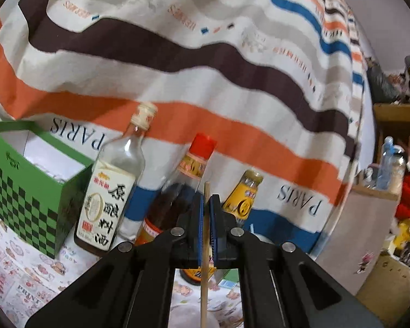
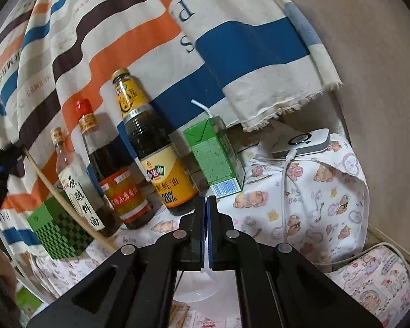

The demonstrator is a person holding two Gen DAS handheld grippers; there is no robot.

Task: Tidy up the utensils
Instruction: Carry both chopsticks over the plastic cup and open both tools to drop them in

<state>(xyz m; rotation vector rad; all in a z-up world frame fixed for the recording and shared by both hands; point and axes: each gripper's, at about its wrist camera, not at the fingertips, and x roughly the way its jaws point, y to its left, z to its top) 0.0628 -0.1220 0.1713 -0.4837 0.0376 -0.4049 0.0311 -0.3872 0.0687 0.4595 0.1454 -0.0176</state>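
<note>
My left gripper (image 1: 206, 205) is shut on a wooden chopstick (image 1: 205, 273) that runs upright between its blue pads, its tip just above the fingertips. The same chopstick (image 2: 57, 191) shows in the right wrist view, slanting from the left gripper (image 2: 2, 161) at the left edge down past the bottles. My right gripper (image 2: 206, 205) is shut and holds nothing, low above the table in front of the bottles. An open green checkered box (image 1: 32, 188) stands at the left, white inside; it also shows in the right wrist view (image 2: 60, 229).
Three sauce bottles stand in a row against a striped cloth: a clear one (image 2: 76, 191), a red-capped one (image 2: 117, 180), an oyster sauce one (image 2: 155, 147). A green drink carton (image 2: 218, 158) with a straw and a white device (image 2: 303, 142) with a cable sit at the right.
</note>
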